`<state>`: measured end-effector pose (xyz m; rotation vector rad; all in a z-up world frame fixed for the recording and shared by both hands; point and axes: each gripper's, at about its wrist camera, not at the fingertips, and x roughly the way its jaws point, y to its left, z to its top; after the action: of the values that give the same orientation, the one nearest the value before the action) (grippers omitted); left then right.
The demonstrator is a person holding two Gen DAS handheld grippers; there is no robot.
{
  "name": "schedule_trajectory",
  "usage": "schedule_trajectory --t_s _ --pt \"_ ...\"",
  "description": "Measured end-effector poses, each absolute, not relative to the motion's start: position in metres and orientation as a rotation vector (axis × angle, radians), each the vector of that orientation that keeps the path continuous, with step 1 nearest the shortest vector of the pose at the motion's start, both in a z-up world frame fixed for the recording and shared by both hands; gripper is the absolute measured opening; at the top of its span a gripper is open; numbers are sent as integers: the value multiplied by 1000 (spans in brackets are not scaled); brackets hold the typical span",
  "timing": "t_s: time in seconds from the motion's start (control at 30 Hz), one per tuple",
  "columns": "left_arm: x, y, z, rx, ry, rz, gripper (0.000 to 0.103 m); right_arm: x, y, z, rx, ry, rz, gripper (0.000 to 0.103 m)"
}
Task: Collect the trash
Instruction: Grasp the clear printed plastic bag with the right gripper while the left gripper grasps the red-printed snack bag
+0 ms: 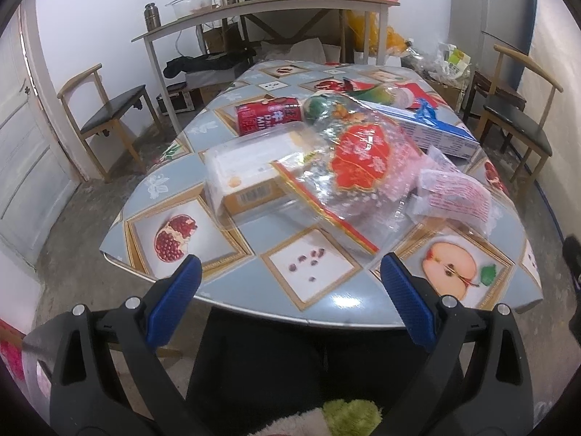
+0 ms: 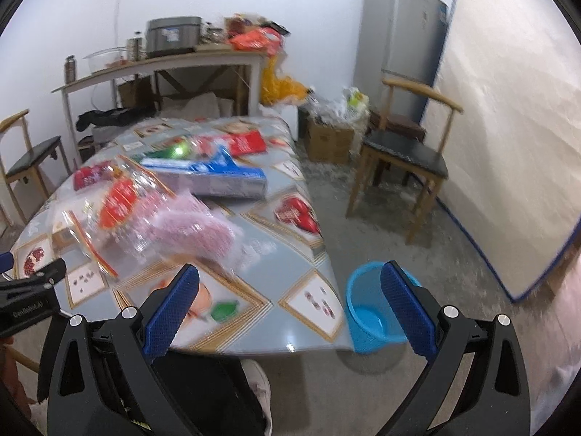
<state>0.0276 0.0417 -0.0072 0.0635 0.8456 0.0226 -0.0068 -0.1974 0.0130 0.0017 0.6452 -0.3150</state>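
Landmark: dining table [image 1: 326,301], oval, covered in a blue-grey fruit-print cloth; all places below are given from it

Tools
- left gripper [image 1: 290,272]: jaws spread wide, nothing between the blue pads; held over the table's near edge
- right gripper [image 2: 290,283]: jaws spread wide, nothing held; over the table's near right corner. This view is motion-blurred

Trash on the table
- red drink can [image 1: 268,114]: lying on its side, towards the far left of the heap
- clear plastic bag [image 1: 356,167] with a red and gold print: spread across the middle, draped over part of a flat carton
- flat carton [image 1: 247,178], white top with orange sides: left of centre, its right end under the clear bag
- pink printed wrapper [image 1: 457,192]: crumpled, at the right of the heap, touching the clear bag
- long blue and white box [image 1: 432,127]: lying diagonally towards the far right
- red and green packets [image 1: 366,91]: at the far end, contents not legible

Containers
- blue plastic bin [image 2: 366,312]: on the floor just beside the table's near right corner; the visible inside shows only its bare bottom
- cardboard box [image 2: 330,138]: on the floor beyond the table's far right end, heaped with crumpled plastic
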Motion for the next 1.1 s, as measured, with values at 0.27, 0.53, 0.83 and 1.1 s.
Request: schedule_trajectory --t_s 0.27,0.53,0.83,1.1 --pt "46 70 -23 -9 867 -2 95 34 -166 22 -45 575 -119 97" --pt "50 94 -27 -157 736 -237 95 62 -141 19 -129 614 -79 97" --pt "56 91 -43 -240 714 -399 95 76 -146 7 -145 668 -63 97" --pt "69 80 -60 -303 740 -501 71 81 -164 -5 -131 687 -42 92"
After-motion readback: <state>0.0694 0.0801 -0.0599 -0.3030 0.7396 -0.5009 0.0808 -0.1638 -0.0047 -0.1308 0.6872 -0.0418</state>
